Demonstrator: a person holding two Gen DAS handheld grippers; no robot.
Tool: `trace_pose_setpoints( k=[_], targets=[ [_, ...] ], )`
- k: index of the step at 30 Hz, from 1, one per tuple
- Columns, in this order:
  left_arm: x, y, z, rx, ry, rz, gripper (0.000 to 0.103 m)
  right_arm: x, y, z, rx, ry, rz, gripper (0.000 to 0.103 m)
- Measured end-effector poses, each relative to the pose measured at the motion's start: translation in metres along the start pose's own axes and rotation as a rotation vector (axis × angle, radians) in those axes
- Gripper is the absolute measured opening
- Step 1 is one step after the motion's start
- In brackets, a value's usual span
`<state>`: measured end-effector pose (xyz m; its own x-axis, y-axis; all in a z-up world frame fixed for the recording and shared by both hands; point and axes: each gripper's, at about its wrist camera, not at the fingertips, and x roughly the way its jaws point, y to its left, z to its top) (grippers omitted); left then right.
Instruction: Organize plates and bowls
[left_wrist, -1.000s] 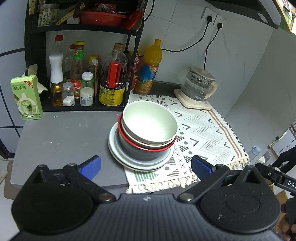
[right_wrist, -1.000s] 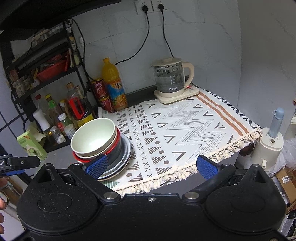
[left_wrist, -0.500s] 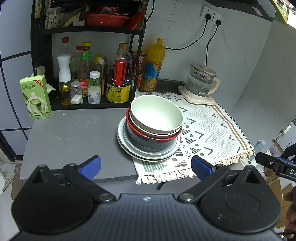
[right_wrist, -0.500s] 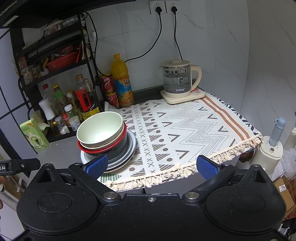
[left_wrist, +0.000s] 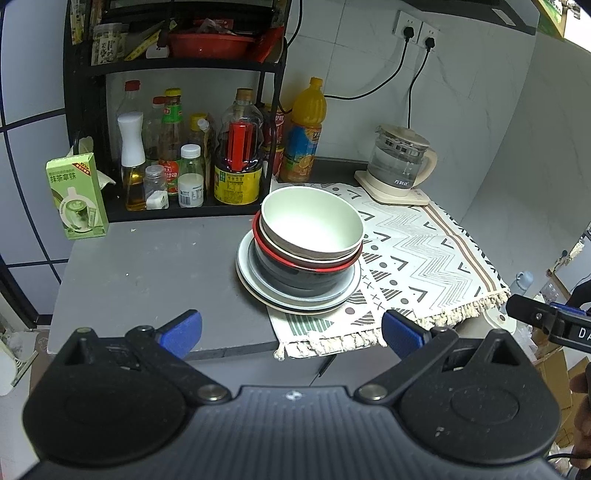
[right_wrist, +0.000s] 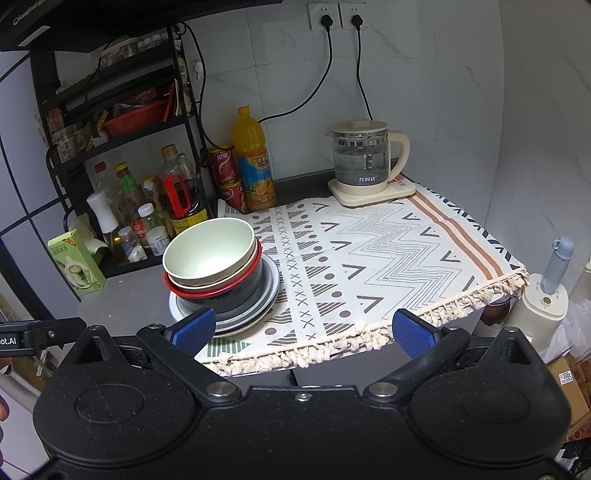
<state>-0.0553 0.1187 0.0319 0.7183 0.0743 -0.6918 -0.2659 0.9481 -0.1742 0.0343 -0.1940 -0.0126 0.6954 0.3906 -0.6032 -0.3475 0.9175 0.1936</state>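
Left and right wrist views of a grey worktop (left_wrist: 147, 266) with a patterned cloth (right_wrist: 369, 258) over its right part. The task's crockery stands as a single stack at the middle of the worktop, straddling the cloth's left edge: a pale green bowl (left_wrist: 312, 221) nested in a tan bowl, then a red-rimmed dark bowl (left_wrist: 295, 273), all resting on two or three stacked plates (left_wrist: 247, 284). A rack of bottles (left_wrist: 177, 155) lies at the far left, a glass kettle (right_wrist: 364, 158) at the far right. The left gripper (left_wrist: 291, 328) and right gripper (right_wrist: 303, 326) both hang off the near edge of the worktop, well apart from the stack, jaws spread wide and holding nothing. The stack appears neat and nested by size, so the step in hand is judged to be either the close of the sorting or a pause ahead of a first lift; the views do not settle which. Should the bowls need parting from the plates, the next move calls for one gripper to advance over the near edge and pinch the top bowl's rim, the cloth's right half offering free space.
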Motion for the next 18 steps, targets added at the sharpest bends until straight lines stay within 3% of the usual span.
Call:
trace_pose_setpoints(
  k=[18],
  targets=[
    [0.0033,0.0009,0.0018,-0.005,-0.006,-0.008,0.102,-0.0002,-0.0001,0.0006,-0.007,-0.005,-0.009,0.103]
  ],
)
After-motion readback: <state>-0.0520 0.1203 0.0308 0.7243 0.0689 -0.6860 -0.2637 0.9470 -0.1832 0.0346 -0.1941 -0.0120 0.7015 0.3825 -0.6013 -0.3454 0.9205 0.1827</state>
